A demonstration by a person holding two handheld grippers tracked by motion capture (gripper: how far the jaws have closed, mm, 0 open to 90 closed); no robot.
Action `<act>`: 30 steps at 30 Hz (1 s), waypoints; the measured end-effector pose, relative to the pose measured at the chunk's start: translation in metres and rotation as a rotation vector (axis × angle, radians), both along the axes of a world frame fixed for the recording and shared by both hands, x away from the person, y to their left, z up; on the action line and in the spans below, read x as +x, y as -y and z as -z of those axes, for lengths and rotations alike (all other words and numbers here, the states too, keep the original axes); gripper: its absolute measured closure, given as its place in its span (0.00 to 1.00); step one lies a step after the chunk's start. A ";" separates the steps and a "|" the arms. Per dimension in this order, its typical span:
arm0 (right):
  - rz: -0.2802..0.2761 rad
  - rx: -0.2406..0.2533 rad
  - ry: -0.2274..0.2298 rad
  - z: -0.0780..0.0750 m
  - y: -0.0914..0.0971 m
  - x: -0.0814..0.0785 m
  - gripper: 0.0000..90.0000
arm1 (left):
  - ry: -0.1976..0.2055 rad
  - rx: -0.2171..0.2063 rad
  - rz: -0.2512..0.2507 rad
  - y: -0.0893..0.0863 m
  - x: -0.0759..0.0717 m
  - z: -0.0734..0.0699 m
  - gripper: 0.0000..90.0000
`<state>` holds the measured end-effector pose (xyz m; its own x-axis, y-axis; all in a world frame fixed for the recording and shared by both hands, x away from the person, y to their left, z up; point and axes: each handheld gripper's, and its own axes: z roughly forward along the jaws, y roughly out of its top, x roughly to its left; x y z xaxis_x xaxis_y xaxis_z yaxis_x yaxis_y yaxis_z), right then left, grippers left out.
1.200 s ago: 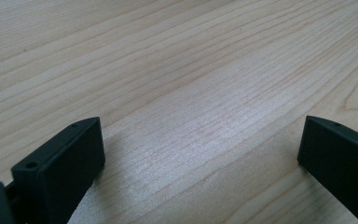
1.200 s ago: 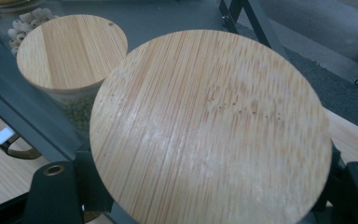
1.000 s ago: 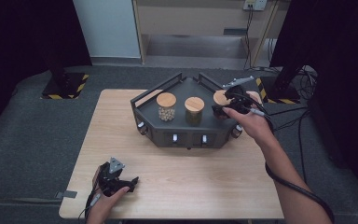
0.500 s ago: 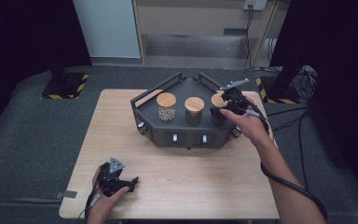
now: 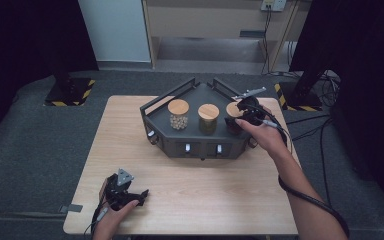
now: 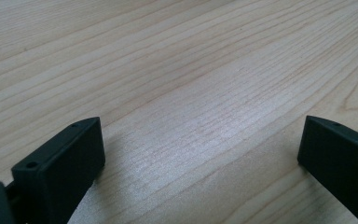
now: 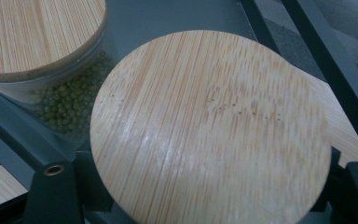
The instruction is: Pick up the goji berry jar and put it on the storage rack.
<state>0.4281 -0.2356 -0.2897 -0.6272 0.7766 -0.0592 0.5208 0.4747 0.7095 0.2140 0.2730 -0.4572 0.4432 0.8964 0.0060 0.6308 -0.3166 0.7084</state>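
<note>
**Operator:** While I held the rig there, my right gripper (image 5: 236, 119) was clenched on the rightmost jar (image 5: 234, 112), its jaws flanking the jar just under the bamboo lid (image 7: 209, 126).

**Observer:** Any brand or label on it?

**Operator:** None that I could read; the lid was bare wood grain, and I made out no writing on the dark tray (image 5: 200, 145).

**Observer:** Where did the jar sit, and how was it oriented?

**Operator:** It stood at the right end of the tray, at the far right of the wooden table (image 5: 190, 200). Its long axis ran upright, lid facing up. Just to its left stood the middle jar (image 5: 208, 118), with greenish beans (image 7: 70, 109) showing through the glass, and beyond that the left jar (image 5: 178, 114).

**Observer:** And your other hand?

**Operator:** My left gripper (image 5: 141, 194) lay at the near left of the table, released, jaws wide apart over bare wood with nothing between them.
</note>
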 end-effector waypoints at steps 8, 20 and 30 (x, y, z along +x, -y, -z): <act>0.001 0.004 0.000 0.004 0.000 0.000 0.29 | 0.000 0.000 0.000 0.000 0.000 0.000 0.00; 0.010 0.037 0.001 0.009 0.005 -0.001 0.29 | 0.000 0.001 -0.001 0.000 0.000 0.000 0.00; 0.027 0.083 0.011 0.018 0.013 -0.005 0.29 | 0.000 0.001 -0.002 0.000 0.000 0.000 0.00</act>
<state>0.4230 -0.2484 -0.3074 -0.6053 0.7960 -0.0004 0.5249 0.3995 0.7516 0.2136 0.2726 -0.4572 0.4413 0.8973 0.0070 0.6312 -0.3160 0.7083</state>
